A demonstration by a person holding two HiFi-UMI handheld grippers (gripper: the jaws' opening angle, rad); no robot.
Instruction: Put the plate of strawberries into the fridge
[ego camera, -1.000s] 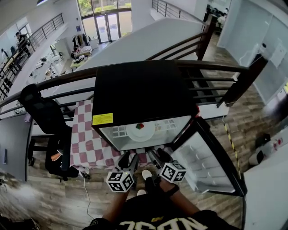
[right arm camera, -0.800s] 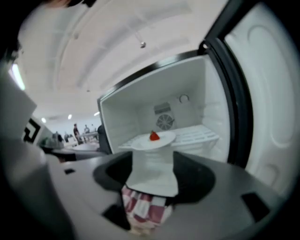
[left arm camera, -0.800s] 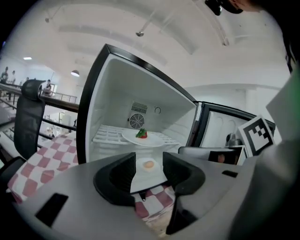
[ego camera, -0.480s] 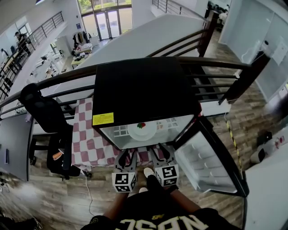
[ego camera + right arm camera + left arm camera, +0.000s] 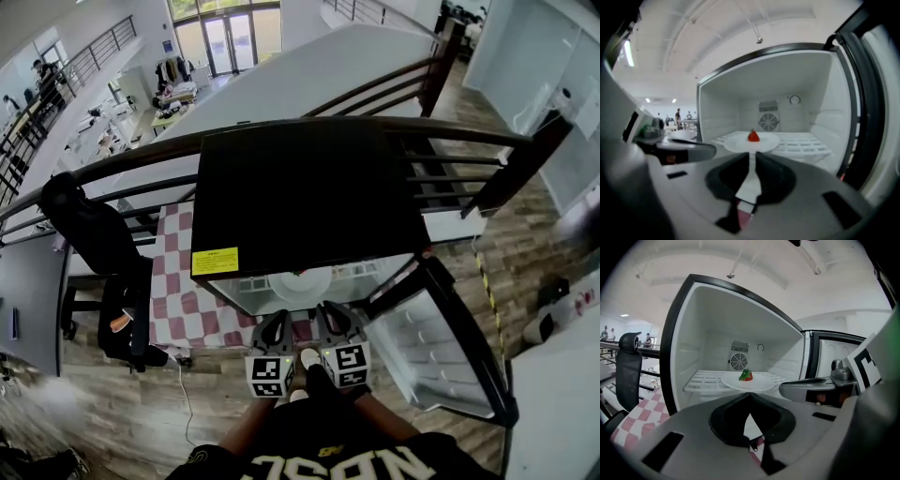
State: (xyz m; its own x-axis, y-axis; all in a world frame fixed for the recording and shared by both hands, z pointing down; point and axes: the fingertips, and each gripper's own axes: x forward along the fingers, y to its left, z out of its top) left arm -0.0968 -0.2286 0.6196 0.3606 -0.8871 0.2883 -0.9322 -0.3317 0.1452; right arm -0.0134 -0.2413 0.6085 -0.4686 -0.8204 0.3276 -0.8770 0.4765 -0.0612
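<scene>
The white plate (image 5: pixel 300 281) with a red strawberry (image 5: pixel 746 375) rests on the wire shelf inside the open black fridge (image 5: pixel 300 187). In the head view the fridge top hides most of the plate. My left gripper (image 5: pixel 274 328) and right gripper (image 5: pixel 333 321) hover side by side just outside the fridge opening, apart from the plate. Both sets of jaws have just been closing with nothing between them. The left gripper (image 5: pixel 750 395) has its tips touching. The right gripper (image 5: pixel 752 157) is closed down to a thin slit. Beyond those jaws lies the plate (image 5: pixel 752 143).
The fridge door (image 5: pixel 441 347) stands open to the right of my right gripper. A red-checked cloth (image 5: pixel 178 300) covers the table under the fridge. A black office chair (image 5: pixel 94 244) stands to the left. A dark railing (image 5: pixel 469 141) runs behind the fridge.
Both grippers' jaws went from wide open to closed, empty. The grippers rolled upright and drew closer together. More of the plate is now hidden under the fridge top in the head view.
</scene>
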